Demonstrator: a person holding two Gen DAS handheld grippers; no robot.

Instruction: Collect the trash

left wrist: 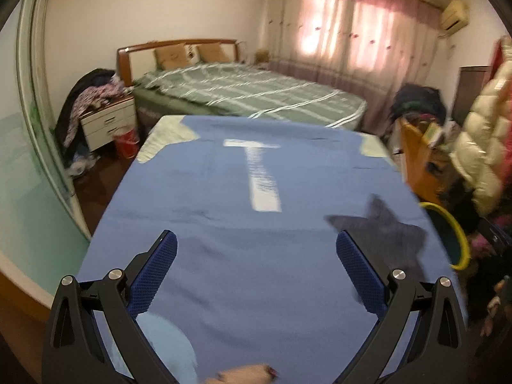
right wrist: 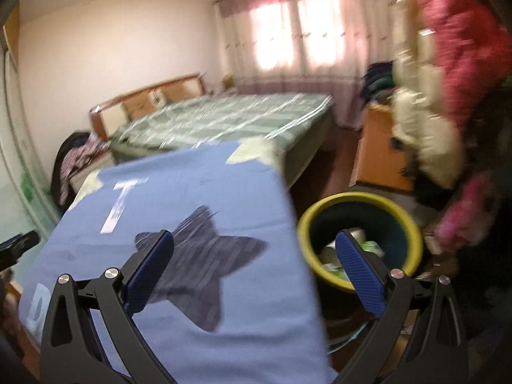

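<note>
While both are hanging spread and empty, the right hand-held gripper (right wrist: 254, 267) is hovering beside the yellow-rimmed dark round bin (right wrist: 358, 201), trash inside, right of the blue-clothed desk (right wrist: 204, 176); the left hand-held gripper (left wrist: 256, 267) is over it. Blurred views risk clipping the rim.

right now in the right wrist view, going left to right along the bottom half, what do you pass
white letter T → dark star patch on the blue cloth → yellow-rimmed bin with trash inside

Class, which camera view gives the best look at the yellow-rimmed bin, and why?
The right wrist view: the yellow-rimmed bin shows its whole rim and the trash inside. The left wrist view catches only a sliver of its rim at the blue cloth's right edge.
</note>
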